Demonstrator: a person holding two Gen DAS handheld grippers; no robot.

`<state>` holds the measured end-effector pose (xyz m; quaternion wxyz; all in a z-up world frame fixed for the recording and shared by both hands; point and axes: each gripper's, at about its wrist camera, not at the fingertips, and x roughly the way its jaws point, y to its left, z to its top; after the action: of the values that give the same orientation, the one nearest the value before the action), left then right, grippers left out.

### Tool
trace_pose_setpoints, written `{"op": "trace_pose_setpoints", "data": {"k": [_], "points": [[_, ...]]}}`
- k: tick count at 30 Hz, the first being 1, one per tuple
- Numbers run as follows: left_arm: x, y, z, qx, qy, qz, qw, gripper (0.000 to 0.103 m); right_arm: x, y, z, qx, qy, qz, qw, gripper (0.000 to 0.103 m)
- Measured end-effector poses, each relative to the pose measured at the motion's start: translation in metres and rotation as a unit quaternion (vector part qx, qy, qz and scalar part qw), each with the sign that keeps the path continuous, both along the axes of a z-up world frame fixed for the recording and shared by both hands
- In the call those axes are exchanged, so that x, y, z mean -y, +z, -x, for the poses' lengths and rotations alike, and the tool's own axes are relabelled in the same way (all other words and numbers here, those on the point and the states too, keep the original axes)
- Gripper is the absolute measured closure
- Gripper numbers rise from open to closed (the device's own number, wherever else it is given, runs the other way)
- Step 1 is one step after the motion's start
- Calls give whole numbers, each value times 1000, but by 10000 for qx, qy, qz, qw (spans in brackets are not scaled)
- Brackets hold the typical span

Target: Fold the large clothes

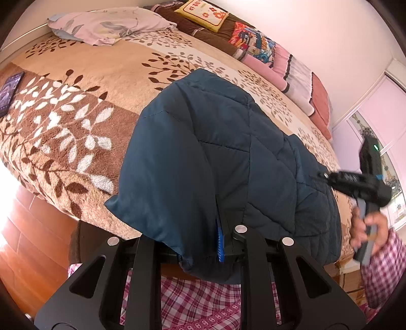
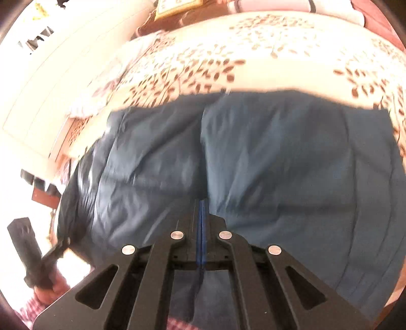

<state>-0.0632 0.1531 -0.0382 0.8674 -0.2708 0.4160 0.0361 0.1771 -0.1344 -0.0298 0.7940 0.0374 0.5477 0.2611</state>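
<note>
Lying across the leaf-patterned blanket (image 1: 76, 121) at centre: a dark teal quilted jacket (image 1: 203, 142), hem hanging toward six o'clock. Left gripper (image 1: 223, 236) pinching that hem. Right gripper (image 2: 201, 210), pressed together, clamping a thin jacket fold; view blurred.

I see the left gripper (image 1: 223, 236) with its jaws nearly closed on the hem of the dark teal quilted jacket (image 1: 215, 152). The jacket lies on the bed's leaf-patterned blanket (image 1: 76, 132), its near edge lifted. At right, the right gripper (image 1: 330, 179) meets the jacket's edge, held by a hand (image 1: 370, 231) in a checked sleeve. A phone (image 1: 10, 91) lies far left; a crumpled pale garment (image 1: 109, 25) lies near the pillows (image 1: 203, 12).
</note>
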Motion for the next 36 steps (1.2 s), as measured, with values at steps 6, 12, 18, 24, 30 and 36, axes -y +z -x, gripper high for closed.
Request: {"op": "trace_pose_setpoints", "data": {"k": [6,12,18,24,30,36], "points": [[1,3,1,50,-73,-10,10000,85,-19,-48,-47,-257,-279,708,9968,103],[5,8,1,170,-233,-102,9995,85,-30,-76,-60,-567,-255,884,9941,103],[3,8,-1,139,-216,-70,9996,85,-26,-76,-66,-787,-314,797,9932,103],[-1,5,1,129,-231,-38,9996,85,-15,-35,-64,-496,-431,134,9978,103],[-1,6,0,175,-239,-24,9996,85,-36,-34,-84,-418,-334,379,9979,103],[3,16,2,429,-385,-132,9983,85,-56,-60,-99,-553,-248,809,9949,103]]}}
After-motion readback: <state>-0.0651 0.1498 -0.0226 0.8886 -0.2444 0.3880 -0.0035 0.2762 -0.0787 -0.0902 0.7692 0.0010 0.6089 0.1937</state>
